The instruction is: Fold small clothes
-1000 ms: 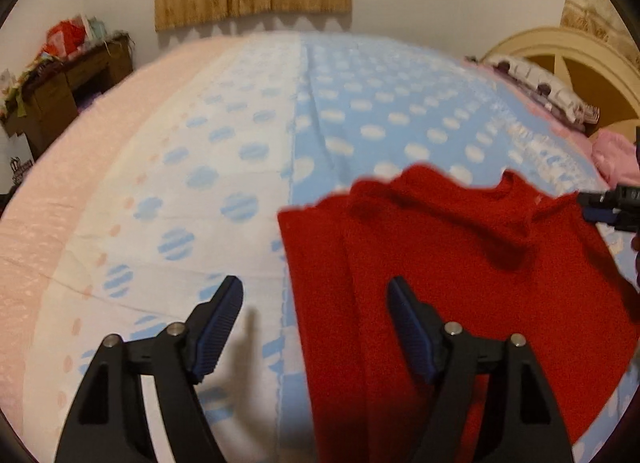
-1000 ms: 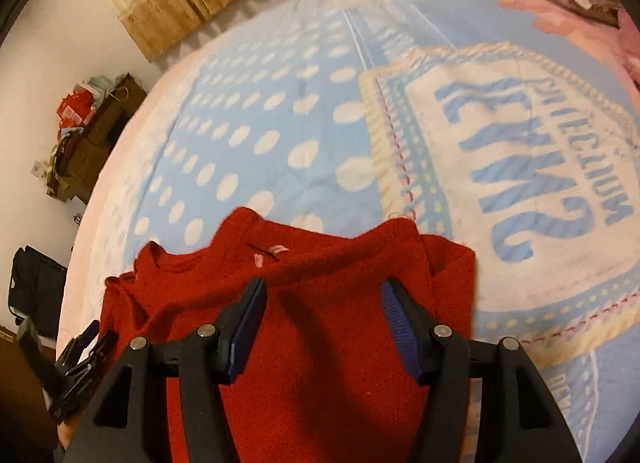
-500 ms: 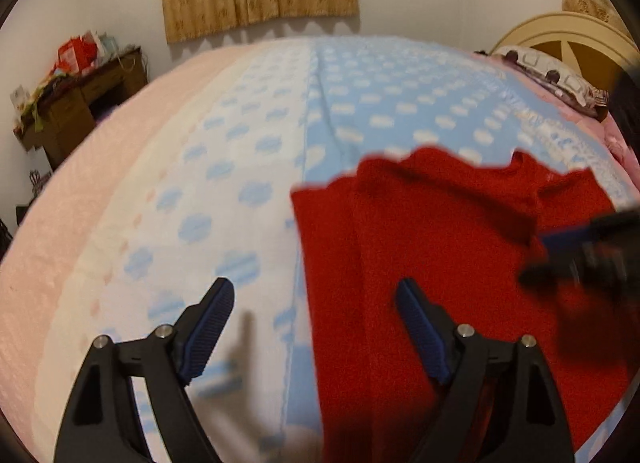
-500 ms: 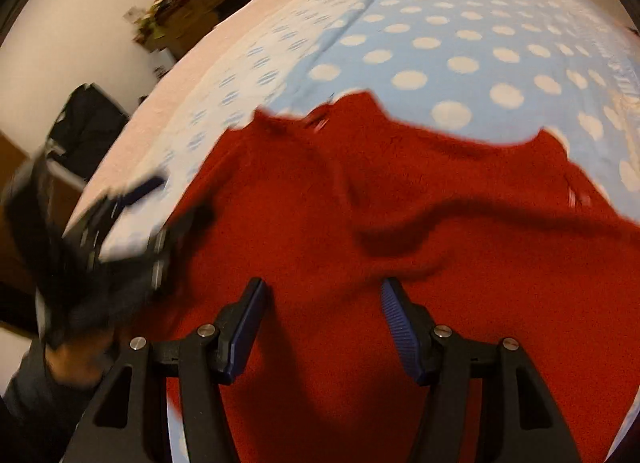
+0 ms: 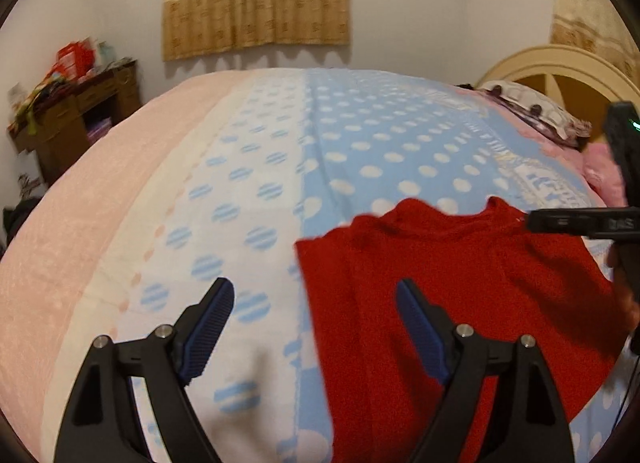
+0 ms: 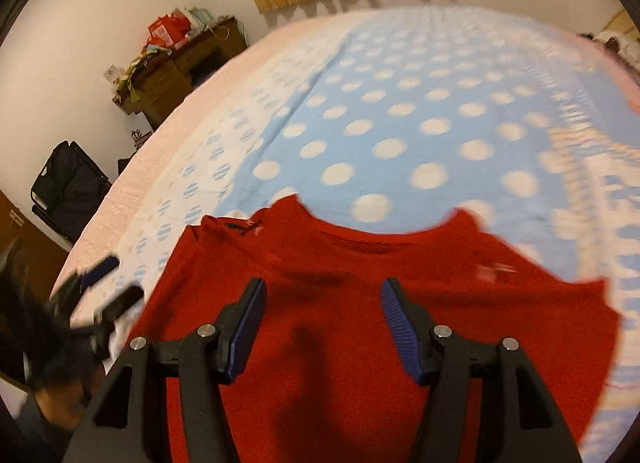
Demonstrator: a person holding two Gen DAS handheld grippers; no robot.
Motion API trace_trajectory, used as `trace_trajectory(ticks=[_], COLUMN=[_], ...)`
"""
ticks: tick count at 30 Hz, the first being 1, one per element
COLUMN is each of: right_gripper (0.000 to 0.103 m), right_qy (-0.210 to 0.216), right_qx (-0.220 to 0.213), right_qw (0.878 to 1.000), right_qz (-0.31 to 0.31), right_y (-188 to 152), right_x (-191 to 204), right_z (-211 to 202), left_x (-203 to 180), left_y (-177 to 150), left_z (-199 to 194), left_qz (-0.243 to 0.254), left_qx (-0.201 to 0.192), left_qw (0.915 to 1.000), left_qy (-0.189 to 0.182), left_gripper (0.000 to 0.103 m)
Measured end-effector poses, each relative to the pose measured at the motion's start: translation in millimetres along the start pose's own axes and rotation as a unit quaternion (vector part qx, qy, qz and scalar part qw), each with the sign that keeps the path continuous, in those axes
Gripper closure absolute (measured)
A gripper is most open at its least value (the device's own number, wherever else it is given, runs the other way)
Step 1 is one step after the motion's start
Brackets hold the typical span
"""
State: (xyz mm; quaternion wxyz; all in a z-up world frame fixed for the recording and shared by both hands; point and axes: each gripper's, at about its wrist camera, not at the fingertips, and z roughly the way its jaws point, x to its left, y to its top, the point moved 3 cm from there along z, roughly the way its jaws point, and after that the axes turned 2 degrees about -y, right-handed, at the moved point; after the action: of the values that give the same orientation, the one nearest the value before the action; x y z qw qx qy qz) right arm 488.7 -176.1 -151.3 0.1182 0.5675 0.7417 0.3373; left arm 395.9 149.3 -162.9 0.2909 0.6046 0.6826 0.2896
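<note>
Both claws tilt downward, released: left claw [image 5: 316, 317] straddles the red sweater's [image 5: 460, 287] edge, right claw [image 6: 322, 313] above its middle.

In your right wrist view, the left gripper [image 6: 100, 295] at about eight o'clock is smearing into a dark blur, so you are not seeing how its jaws stand there. The red garment [image 6: 340, 343] is running off the bottom edge at six o'clock, hiding its hem. In your left wrist view, the right gripper [image 5: 580, 221] is being cut off at three o'clock.
</note>
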Motion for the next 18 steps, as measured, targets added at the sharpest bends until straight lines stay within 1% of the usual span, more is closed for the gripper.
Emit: trace_trajectory(ticks=[1, 2, 3, 5, 6, 7, 8, 10, 11, 12, 13, 15, 16, 17, 18], right_gripper=[0.042, 0.042, 0.042, 0.042, 0.042, 0.042, 0.044, 0.050, 0.051, 0.051, 0.054, 0.060, 0.065, 0.068, 0.080], right_qy=[-0.010, -0.029, -0.053, -0.103, -0.115, -0.123, -0.126, -0.134, -0.139, -0.146, -0.146, -0.137, -0.134, -0.138, -0.147], right_qx=[-0.006, -0.017, -0.025, -0.029, -0.027, -0.021, -0.017, -0.015, -0.011, -0.009, -0.008, -0.002, 0.003, 0.014, 0.024], right_qw=[1.000, 0.999, 0.998, 0.994, 0.992, 0.990, 0.990, 0.989, 0.989, 0.988, 0.988, 0.989, 0.989, 0.989, 0.988], right_qz=[0.002, 0.010, 0.018, 0.039, 0.047, 0.058, 0.063, 0.060, 0.057, 0.057, 0.056, 0.059, 0.059, 0.052, 0.043], right_y=[-1.3, -4.7, -7.6, -11.6, -13.8, -17.0, -19.9, -22.1, -22.0, -21.1, -21.7, -21.3, -21.9, -22.7, -24.6], right_x=[-7.9, -24.2, -42.5, -74.5, -85.3, -98.1, -108.8, -116.3, -119.1, -121.4, -122.7, -123.6, -124.1, -123.3, -121.7], right_z=[-6.9, -20.8, -32.0, -43.8, -47.0, -49.0, -48.8, -47.8, -44.2, -40.4, -36.3, -25.4, -19.6, -9.6, -2.4], left_x=[-2.3, -4.6, -6.5, -9.1, -10.7, -12.8, -15.4, -23.5, -24.6, -25.4, -27.2, -27.6, -25.4, -21.3, -17.2], left_y=[4.2, 8.1, 12.3, 19.2, 21.8, 23.9, 24.9, 24.8, 24.4, 23.2, 21.8, 18.4, 16.3, 14.0, 11.2], left_z=[3.2, 7.5, 14.1, 29.1, 36.8, 44.4, 50.2, 63.8, 69.2, 70.6, 74.1, 77.6, 79.3, 80.7, 82.1], left_qz=[0.005, 0.009, 0.010, 0.008, 0.004, -0.002, -0.002, 0.007, 0.006, 0.007, 0.015, 0.027, 0.027, 0.023, 0.013], left_qx=[0.000, 0.002, 0.007, 0.018, 0.026, 0.035, 0.041, 0.060, 0.067, 0.071, 0.079, 0.086, 0.089, 0.092, 0.095], left_qw=[1.0000, 0.9998, 0.9996, 0.9993, 0.9989, 0.9983, 0.9980, 0.9966, 0.9963, 0.9961, 0.9956, 0.9951, 0.9951, 0.9953, 0.9953], left_qy=[-0.005, -0.016, -0.027, -0.031, -0.039, -0.046, -0.047, -0.056, -0.054, -0.051, -0.048, -0.042, -0.033, -0.020, -0.011], left_gripper=[0.018, 0.018, 0.018, 0.020, 0.027, 0.032, 0.040, 0.046, 0.053, 0.056, 0.057, 0.071, 0.071, 0.071, 0.070])
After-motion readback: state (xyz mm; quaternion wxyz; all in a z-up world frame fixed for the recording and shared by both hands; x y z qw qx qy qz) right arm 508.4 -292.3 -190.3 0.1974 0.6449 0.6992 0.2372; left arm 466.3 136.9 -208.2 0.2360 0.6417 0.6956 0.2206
